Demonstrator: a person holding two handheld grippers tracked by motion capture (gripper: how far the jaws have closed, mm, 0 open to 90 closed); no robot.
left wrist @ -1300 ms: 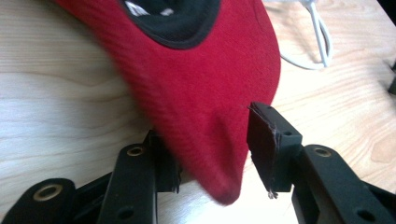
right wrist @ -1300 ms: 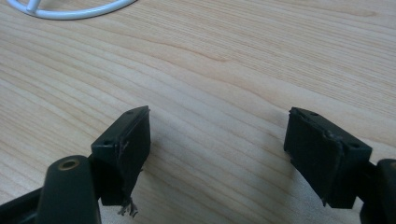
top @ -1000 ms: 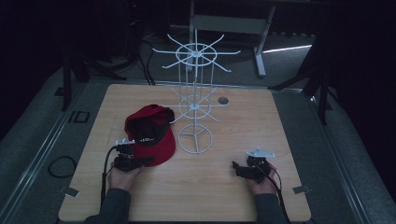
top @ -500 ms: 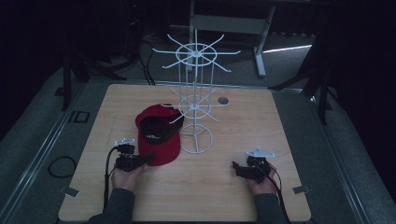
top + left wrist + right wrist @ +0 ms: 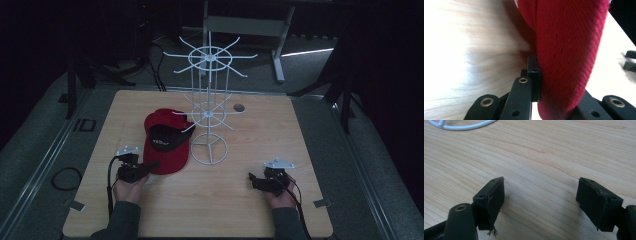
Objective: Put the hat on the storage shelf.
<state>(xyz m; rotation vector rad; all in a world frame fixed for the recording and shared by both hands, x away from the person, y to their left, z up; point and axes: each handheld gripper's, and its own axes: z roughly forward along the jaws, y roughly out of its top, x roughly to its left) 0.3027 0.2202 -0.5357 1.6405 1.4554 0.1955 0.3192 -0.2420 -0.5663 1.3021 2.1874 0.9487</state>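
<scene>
Since a second ago the red cap (image 5: pixel 166 142) slid toward the white rack (image 5: pixel 209 112) at middle left as the left tongs (image 5: pixel 150 166) closed on its brim, so lift slowly, right tongs (image 5: pixel 253 180) wide.

The cap (image 5: pixel 165 142) lies on the table (image 5: pixel 310 150), just left of the wire rack (image 5: pixel 209 115) (touching its arm).

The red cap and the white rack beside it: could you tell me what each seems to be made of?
Red cap: woven cotton-like twill, matte; diagonal ribbing shows in the left gripper view. White rack: thin wire, probably painted metal, smooth.
</scene>
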